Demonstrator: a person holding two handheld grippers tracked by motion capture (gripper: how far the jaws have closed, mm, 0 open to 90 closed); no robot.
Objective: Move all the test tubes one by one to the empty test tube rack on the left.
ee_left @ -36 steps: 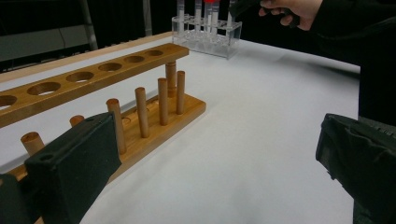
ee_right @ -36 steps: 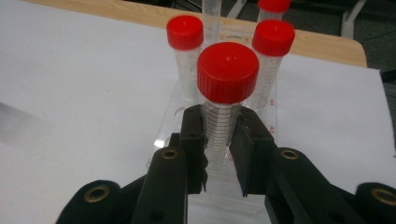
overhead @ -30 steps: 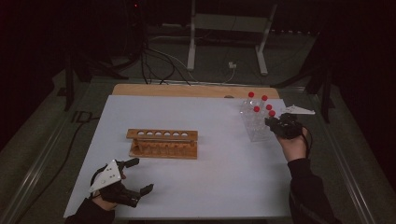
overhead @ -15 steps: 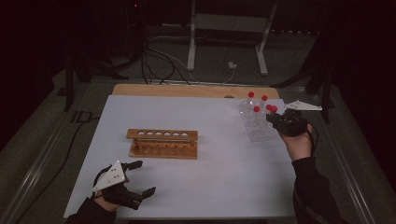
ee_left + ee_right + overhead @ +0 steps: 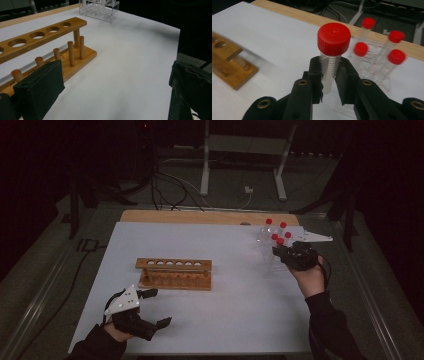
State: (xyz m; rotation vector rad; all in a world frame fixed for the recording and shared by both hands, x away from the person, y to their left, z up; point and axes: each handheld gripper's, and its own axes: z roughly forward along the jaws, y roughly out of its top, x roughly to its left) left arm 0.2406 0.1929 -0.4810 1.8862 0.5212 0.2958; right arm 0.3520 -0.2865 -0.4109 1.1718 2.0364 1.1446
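Right gripper view: right tool (image 5: pixel 329 82) is clamped on 1 red-capped clear graduated tube (image 5: pixel 331 57), now lifted clear of the transparent rack (image 5: pixel 372 72), apparently bound for the wooden rack (image 5: pixel 174 273). Left tool (image 5: pixel 150 309) waits open, empty, over the counter (image 5: pixel 240 300).

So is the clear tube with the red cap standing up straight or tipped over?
Upright. The clear red-capped tube stands cap-up, clamped between the right gripper's jaws.

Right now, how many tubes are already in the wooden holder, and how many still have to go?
None so far: every hole of the wooden rack is empty. The right gripper is shut on one red-capped tube, upright, away from the clear rack. Four capped tubes wait there. The left gripper is open and holds nothing.
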